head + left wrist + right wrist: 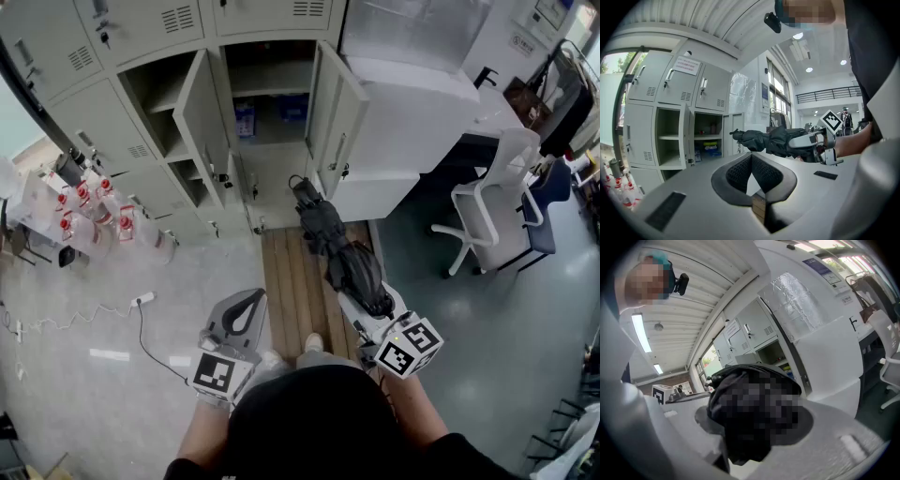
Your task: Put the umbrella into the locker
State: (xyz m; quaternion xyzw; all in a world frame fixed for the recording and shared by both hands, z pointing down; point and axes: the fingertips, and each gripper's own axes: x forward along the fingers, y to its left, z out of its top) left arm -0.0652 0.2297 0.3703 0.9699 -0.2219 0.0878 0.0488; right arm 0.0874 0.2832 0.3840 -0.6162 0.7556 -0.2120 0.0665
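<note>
Nearest, the left gripper is closed and empty: its two dark, mesh-textured pads meet at the tips, so the jaws form a teardrop loop. Beside it, the right gripper is clamped on the one umbrella, a folded black bundle of soft, crumpled fabric. The white moulded jaws grip the umbrella's thicker near end. Each of the two grippers carries one white cube with black square markers.

The umbrella lies nearly level above a strip of wooden planks on the grey floor. Its narrow end points at the locker but stops short of it, outside.

The locker is pale grey sheet metal with slotted vents. Two flat doors stand open, baring two shelved compartments; the middle one holds two blue packages.

To the left, clear bottles with red caps cluster on the floor, too crowded to count. At the right stands one white swivel chair.
</note>
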